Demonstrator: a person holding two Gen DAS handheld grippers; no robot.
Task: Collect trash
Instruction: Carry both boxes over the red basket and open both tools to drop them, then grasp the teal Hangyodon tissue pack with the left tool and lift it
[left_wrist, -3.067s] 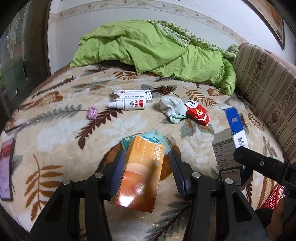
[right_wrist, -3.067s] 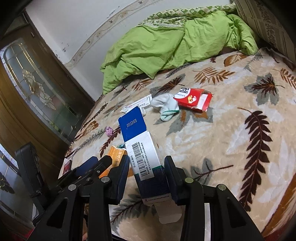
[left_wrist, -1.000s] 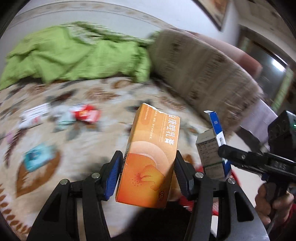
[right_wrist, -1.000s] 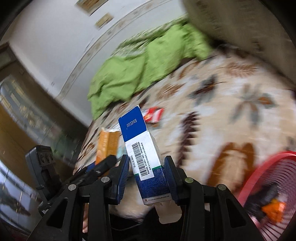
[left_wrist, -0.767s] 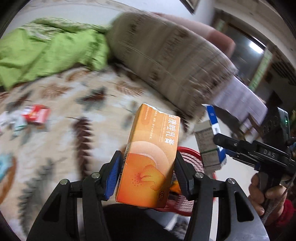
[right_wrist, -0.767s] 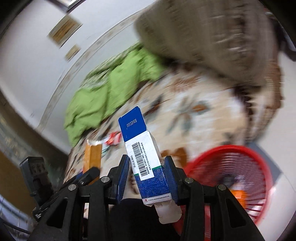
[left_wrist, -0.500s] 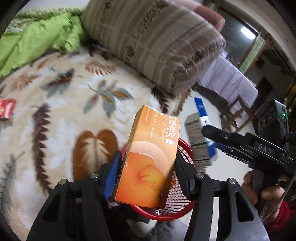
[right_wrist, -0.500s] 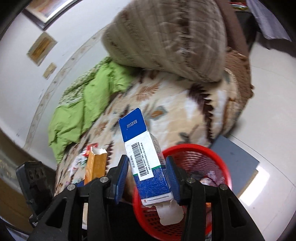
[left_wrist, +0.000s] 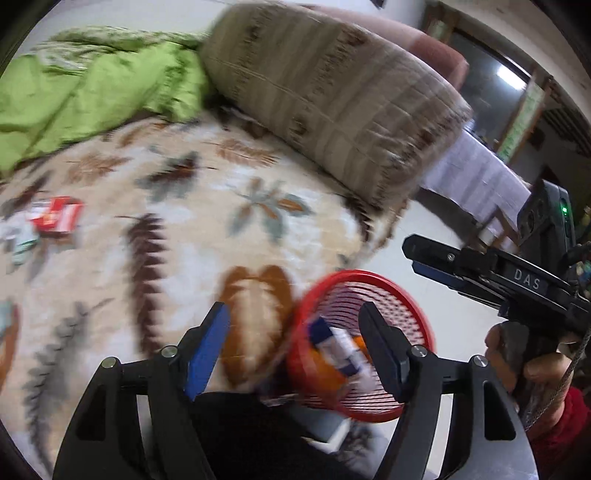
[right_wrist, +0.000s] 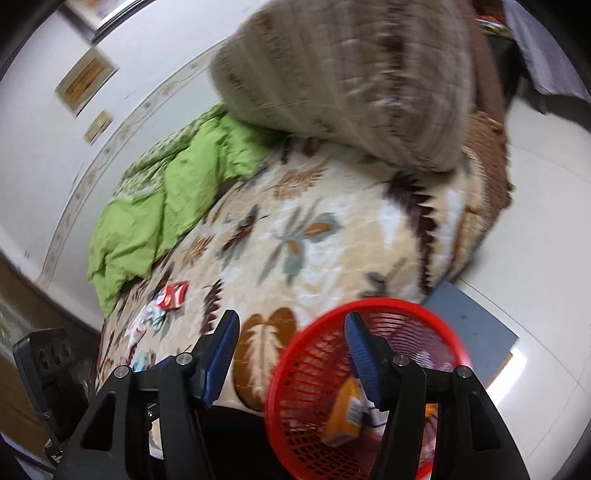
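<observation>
Black plastic gripper frames with silver screw heads and blue ribbed finger pads (left_wrist: 207, 347) are seen in both views. White "DAS" lettering (left_wrist: 526, 280), a green indicator light and a grey braided cable are carried by the right unit; a red sleeve (left_wrist: 561, 424) is worn.

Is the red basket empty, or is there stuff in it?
Not empty. The red basket holds an orange box and a blue-and-white box, both blurred.

A round red plastic mesh basket (left_wrist: 417, 314) sits just beyond and below the left hand-held gripper (left_wrist: 293, 345), whose jaws are opening with nothing between them. Inside lie an orange cardboard box (right_wrist: 341, 413) and a blurred blue-and-white carton (left_wrist: 340, 349). Far off to that gripper's left, a red-and-white packet (left_wrist: 55, 218) lies flat on the bed.
</observation>
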